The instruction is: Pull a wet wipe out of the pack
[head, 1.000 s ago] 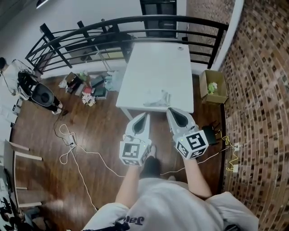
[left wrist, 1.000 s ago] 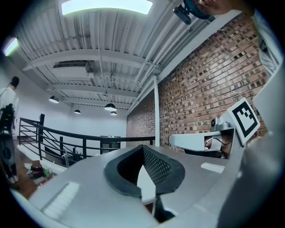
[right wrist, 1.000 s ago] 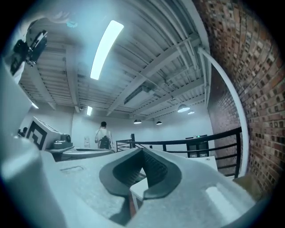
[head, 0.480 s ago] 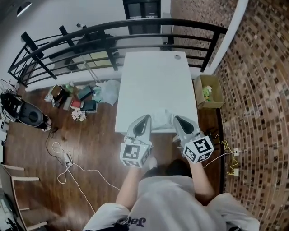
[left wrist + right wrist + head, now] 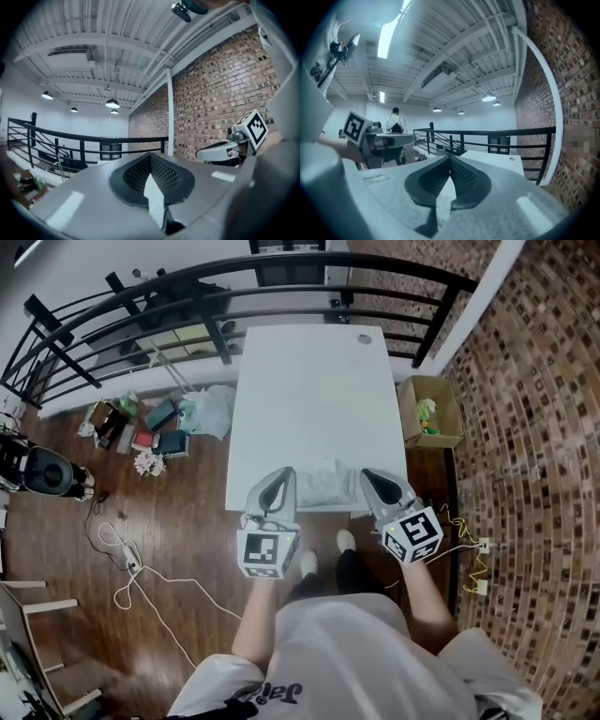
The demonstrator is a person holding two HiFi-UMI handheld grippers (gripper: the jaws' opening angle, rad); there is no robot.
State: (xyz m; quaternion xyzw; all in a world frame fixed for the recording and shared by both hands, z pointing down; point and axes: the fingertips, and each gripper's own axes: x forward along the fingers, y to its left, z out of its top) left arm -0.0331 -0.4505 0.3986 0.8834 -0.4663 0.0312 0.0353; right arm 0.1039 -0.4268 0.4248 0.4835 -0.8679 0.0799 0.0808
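Left tongs (image 5: 284, 474) and right tongs (image 5: 368, 474) have advanced to the near edge of the white rectangular surface (image 5: 309, 390), both clenched empty, mesh-textured black pads (image 5: 137, 174) meeting. Only the head view shows the crumpled pale wipe pack (image 5: 328, 482) between them.

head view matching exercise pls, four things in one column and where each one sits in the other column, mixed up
1. wet wipe pack
2. cardboard box
3. small round disc
4. heap of clutter

a. on the floor, left of the table
b. far right corner of the table
c. near edge of the table
d. on the floor, right of the table

Pairs: 1-c, 2-d, 3-b, 4-a
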